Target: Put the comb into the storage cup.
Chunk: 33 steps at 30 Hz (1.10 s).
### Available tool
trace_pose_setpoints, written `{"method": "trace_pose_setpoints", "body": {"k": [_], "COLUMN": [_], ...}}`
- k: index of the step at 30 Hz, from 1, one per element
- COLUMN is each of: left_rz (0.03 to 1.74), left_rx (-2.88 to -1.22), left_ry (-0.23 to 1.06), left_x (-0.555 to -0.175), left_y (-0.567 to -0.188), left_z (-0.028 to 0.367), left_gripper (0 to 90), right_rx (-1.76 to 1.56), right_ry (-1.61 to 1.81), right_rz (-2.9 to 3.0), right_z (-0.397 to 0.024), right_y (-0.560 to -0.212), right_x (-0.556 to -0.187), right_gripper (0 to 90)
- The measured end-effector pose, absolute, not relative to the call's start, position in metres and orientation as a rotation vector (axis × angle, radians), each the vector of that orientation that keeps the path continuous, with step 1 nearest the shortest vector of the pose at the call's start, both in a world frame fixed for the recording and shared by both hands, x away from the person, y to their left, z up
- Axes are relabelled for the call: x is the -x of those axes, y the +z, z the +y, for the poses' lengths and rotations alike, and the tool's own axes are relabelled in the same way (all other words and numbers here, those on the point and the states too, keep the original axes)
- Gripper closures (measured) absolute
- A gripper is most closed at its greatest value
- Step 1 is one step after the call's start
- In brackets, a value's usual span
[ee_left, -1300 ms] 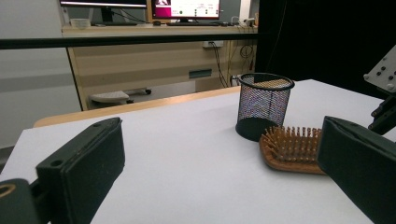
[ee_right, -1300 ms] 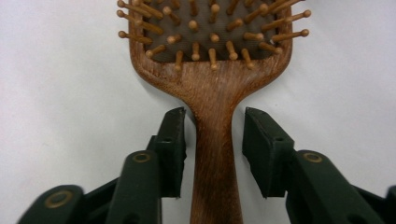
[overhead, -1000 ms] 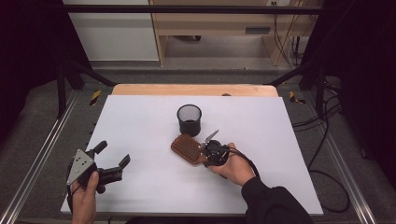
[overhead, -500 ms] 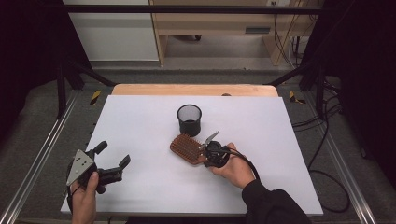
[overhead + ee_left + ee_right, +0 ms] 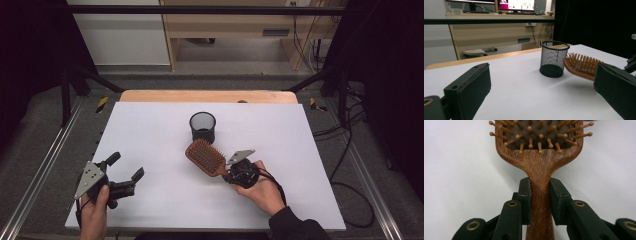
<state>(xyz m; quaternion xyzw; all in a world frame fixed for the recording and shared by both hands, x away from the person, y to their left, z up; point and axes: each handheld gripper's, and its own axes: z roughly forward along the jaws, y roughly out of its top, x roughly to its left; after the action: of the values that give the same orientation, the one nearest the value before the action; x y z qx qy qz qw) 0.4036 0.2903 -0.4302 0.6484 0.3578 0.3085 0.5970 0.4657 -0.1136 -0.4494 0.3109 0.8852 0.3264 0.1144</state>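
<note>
A wooden paddle hairbrush [image 5: 205,156] is held bristles up just in front of a black mesh cup [image 5: 202,126] at the table's middle. My right gripper [image 5: 223,174] is shut on its handle, and in the right gripper view both pads press the sides of the hairbrush handle [image 5: 540,182] inside the right gripper [image 5: 540,200]. The left gripper view shows the hairbrush [image 5: 581,65] hovering above its shadow beside the mesh cup [image 5: 554,58]. My left gripper [image 5: 126,166] is open near the front left corner, with nothing between the jaws of the left gripper [image 5: 542,87].
The white table top [image 5: 150,130] has a wooden strip along its far edge. Metal rails run along both sides. Cables lie on the floor at the right. A wooden desk stands beyond the table.
My right gripper has shifted slightly right and toward the front with the hairbrush, and the brush head now sits a little higher. The left gripper has stayed put.
</note>
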Motion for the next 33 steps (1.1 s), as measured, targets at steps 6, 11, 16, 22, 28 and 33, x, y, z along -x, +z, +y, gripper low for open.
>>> {"method": "trace_pose_setpoints", "body": {"k": [6,11,16,22,28,33], "left_rz": [0.815,0.800,0.810,0.755,0.702,0.647], "left_rx": [-1.502,-1.496,-1.491,-1.529,-1.558,-1.572], "left_ry": [0.677,0.644,0.636,0.586,0.555,0.593], "left_x": [-0.402,-0.402,-0.402,-0.403,-0.421,-0.445], "left_y": [-0.430,-0.430,-0.430,-0.424,-0.411,-0.387], "left_z": [0.282,0.274,0.266,0.247,0.220,0.198], "left_gripper": [1.5,1.7,2.5,4.7,4.3,4.4], "right_rx": [-0.908,-0.908,-0.921,-0.877,-0.879,-0.886], "right_ry": [1.070,1.123,1.175,1.222,1.277,1.334], "right_rz": [2.530,2.480,2.433,2.416,2.379,2.319], "right_z": [-0.123,-0.128,-0.127,-0.123,-0.122,-0.123], "right_y": [-0.446,-0.444,-0.442,-0.438,-0.433,-0.427], "right_x": [-0.463,-0.460,-0.458,-0.455,-0.458,-0.459], "right_gripper": [73.1,73.1,73.1,73.1,73.0,73.1]}}
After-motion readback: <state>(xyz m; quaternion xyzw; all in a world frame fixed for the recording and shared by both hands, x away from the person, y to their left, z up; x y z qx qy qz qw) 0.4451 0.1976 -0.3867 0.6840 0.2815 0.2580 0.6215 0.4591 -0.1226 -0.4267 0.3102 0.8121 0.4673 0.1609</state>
